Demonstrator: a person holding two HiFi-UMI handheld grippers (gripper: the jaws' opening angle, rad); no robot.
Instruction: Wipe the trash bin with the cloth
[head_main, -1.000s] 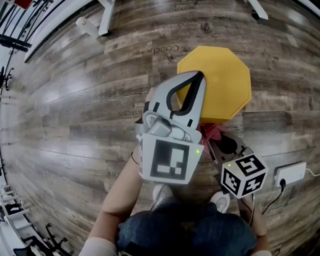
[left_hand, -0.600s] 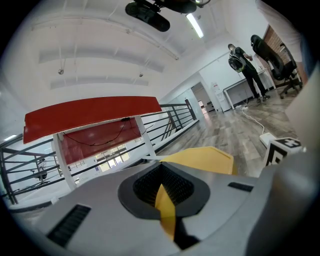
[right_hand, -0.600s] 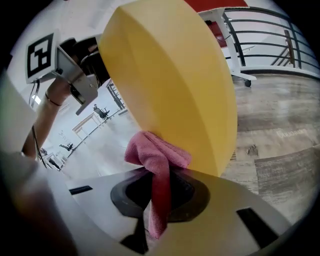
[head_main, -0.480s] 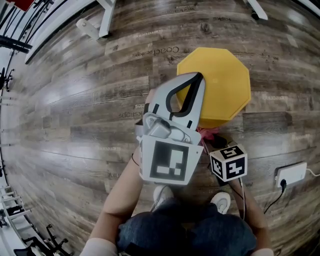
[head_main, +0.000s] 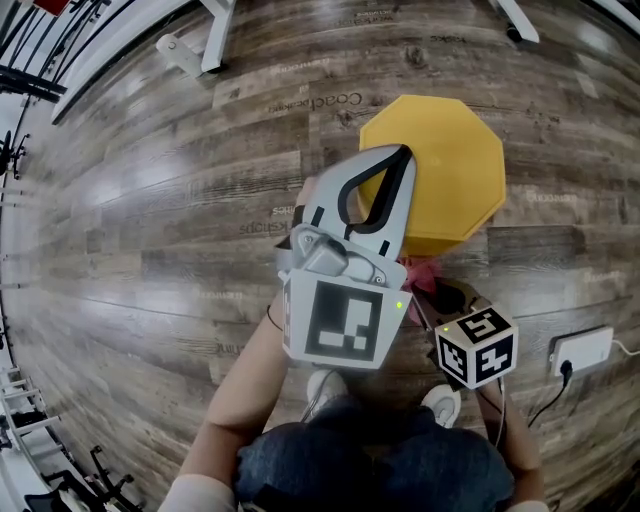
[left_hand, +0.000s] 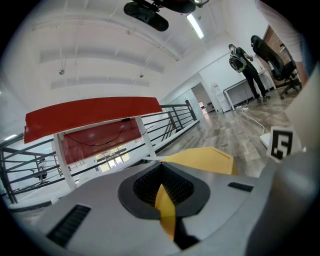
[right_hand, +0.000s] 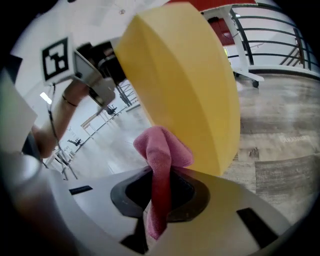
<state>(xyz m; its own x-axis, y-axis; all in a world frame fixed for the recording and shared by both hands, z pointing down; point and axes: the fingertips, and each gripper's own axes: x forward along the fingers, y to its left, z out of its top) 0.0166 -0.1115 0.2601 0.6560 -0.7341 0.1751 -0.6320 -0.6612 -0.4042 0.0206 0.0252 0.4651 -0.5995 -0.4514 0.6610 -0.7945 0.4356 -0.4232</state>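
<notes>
1. One wood-plank floor (head_main: 150, 200) carries everything in the head view.
2. One yellow trash bin (head_main: 450, 150), eight-sided with a flat top, stands on the floor right of the middle, just ahead of the person's feet.
3. There are two tongs, one in each hand.
   - The left tongs (head_main: 400, 158) have their jaws pressed together with nothing pinched. In the head view their tip lies over the bin's left top edge, but whether it touches cannot be told. The left gripper view shows only a yellow sliver of the bin through the slit.
   - The right tongs (right_hand: 159, 185) sit low at the bin's near side and pinch the cloth.
4. Two pale shoes (head_main: 322, 385) (head_main: 443, 403) show on the floor below the tongs, well apart from each other.
5. One white power strip (head_main: 582, 347) lies on the floor at the right, with a dark plug and cord at its near end.
6. One pink cloth (right_hand: 161, 150) bunches up out of the right tongs' jaws and sits right at the bin's yellow side wall.
</notes>
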